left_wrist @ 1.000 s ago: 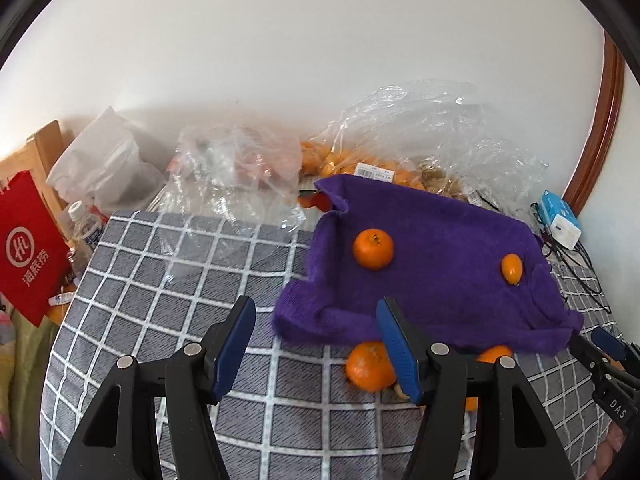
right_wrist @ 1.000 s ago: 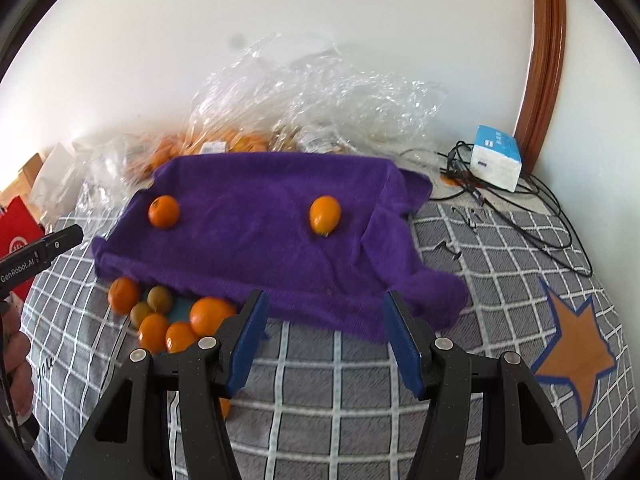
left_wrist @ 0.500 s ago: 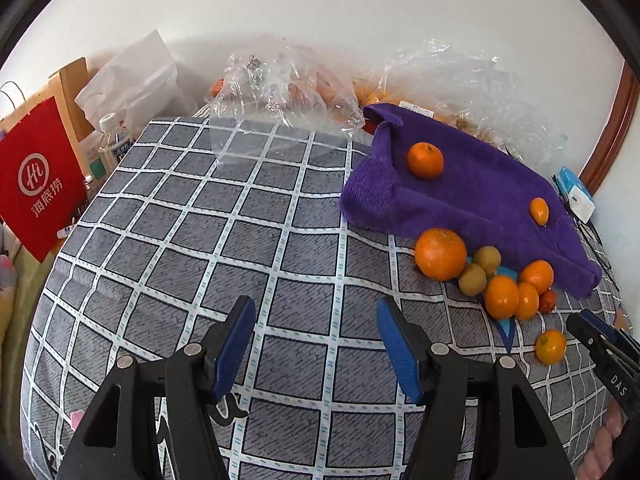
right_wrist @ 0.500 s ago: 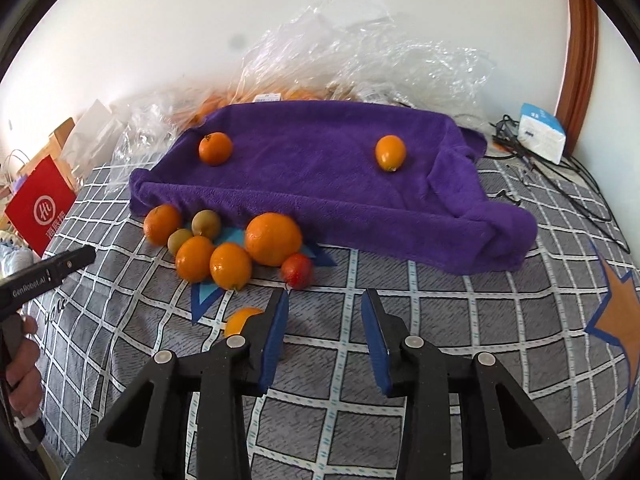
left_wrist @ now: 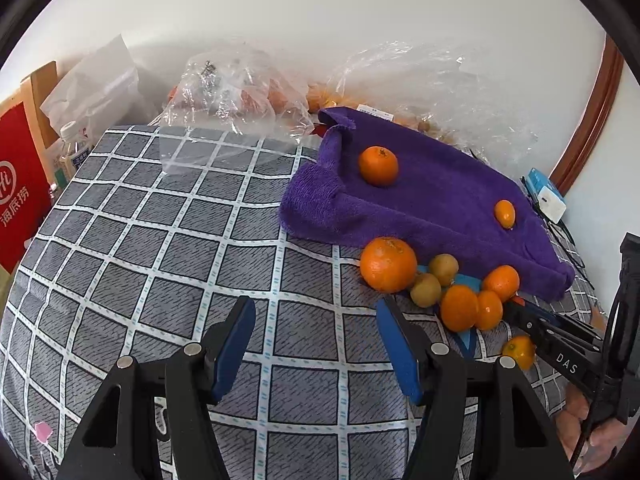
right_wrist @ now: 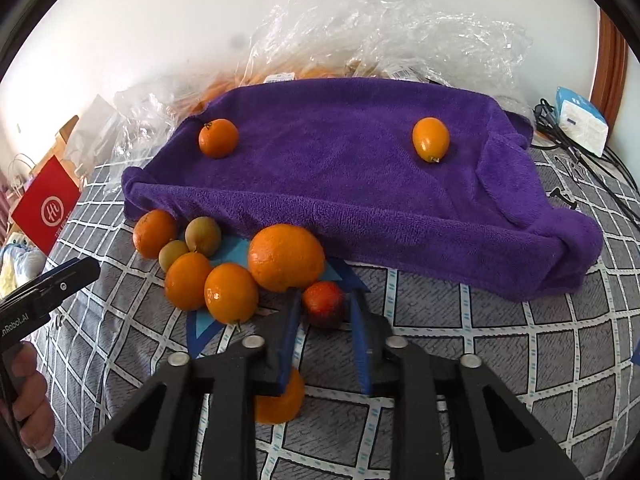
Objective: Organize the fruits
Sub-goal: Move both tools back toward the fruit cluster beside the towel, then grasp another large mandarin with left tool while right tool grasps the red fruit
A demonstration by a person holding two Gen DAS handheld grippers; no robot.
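A purple towel [right_wrist: 360, 168] lies on the checked cloth and carries a tangerine [right_wrist: 218, 138] at its left and a small oval orange fruit [right_wrist: 431, 139] at its right. In front of it is a pile: a big orange [right_wrist: 286, 257], several smaller oranges [right_wrist: 231, 293] and two greenish-brown fruits [right_wrist: 203, 236]. My right gripper [right_wrist: 325, 304] has its blue jaws around a small red fruit [right_wrist: 324, 303], narrowly apart. One orange [right_wrist: 280, 400] lies under its left finger. My left gripper [left_wrist: 316, 320] is open and empty over the cloth, left of the pile [left_wrist: 388, 264].
Clear plastic bags with fruit [left_wrist: 240, 92] lie along the wall behind the towel. A red paper bag [left_wrist: 18, 188] and a bottle [left_wrist: 74, 144] stand at the left edge. A white-blue box [right_wrist: 580, 120] and black cables [right_wrist: 592, 164] lie at the right.
My right gripper has moved down and forward to the pile, and its jaws have narrowed around the red fruit. My left gripper has pulled back from the towel and shifted view toward the pile.
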